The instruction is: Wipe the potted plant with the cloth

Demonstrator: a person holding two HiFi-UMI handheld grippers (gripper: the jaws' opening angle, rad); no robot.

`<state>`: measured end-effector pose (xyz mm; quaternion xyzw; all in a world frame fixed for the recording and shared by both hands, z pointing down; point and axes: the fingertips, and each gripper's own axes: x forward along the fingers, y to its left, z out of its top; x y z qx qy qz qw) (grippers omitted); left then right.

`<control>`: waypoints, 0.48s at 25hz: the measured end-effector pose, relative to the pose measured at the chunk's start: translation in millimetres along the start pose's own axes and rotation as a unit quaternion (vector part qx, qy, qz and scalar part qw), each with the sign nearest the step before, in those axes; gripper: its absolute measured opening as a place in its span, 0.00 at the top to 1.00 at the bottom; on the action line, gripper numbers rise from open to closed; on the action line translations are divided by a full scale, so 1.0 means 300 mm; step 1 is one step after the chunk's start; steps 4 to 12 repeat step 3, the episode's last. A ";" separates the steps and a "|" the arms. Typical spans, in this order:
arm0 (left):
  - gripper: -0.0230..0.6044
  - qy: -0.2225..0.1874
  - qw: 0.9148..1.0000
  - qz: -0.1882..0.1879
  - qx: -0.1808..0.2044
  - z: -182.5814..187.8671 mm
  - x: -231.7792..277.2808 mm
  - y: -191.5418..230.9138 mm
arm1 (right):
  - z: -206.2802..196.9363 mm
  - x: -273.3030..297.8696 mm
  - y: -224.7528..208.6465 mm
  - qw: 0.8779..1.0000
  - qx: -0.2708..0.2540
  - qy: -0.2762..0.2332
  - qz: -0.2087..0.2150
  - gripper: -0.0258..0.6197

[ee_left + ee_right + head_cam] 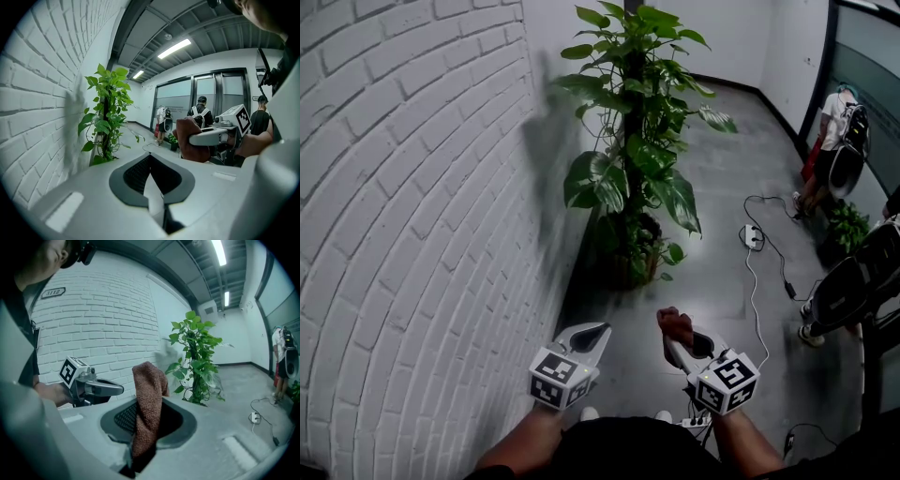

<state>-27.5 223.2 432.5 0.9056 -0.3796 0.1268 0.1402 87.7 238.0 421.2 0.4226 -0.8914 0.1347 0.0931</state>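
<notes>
**Asker:** What sits nearest the camera?

**Describer:** Two hand-held grippers, side by side and apart, both aimed towards 12 o'clock. The left gripper (592, 334), at 7 o'clock in the head view, has its jaws pressed together with nothing between them. The right gripper (680, 345), at 5 o'clock, is clamped on a reddish-brown cloth (676, 323). The cloth stands up out of the jaws and flops over at its top.

**Asker:** Where is the thing to be wiped?

**Describer:** The potted plant (633, 141) stands on the grey floor (722, 187) at 12 o'clock from the grippers, well apart from both. It is tall, with broad green leaves climbing a dark pole (630, 70). Its pot (628, 258) is in shadow and hard to make out. A white brick wall (412, 187) fills the 9 o'clock side, just beside the plant. The cloth is well apart from every leaf.

**Asker:** And farther off?

**Describer:** At 3 o'clock from the pot, a white power strip (751, 236) lies on the floor, with a cable (753, 300) trailing back towards 6 o'clock. Beyond it, at 2 o'clock, a person (834, 131) stands by a glass wall (872, 56). A small plant (847, 225) sits near their feet.
</notes>
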 end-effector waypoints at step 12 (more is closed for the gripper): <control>0.94 -0.003 1.000 0.006 0.001 0.013 -0.003 0.015 | 0.005 0.004 0.001 1.000 -0.001 0.001 0.002 0.86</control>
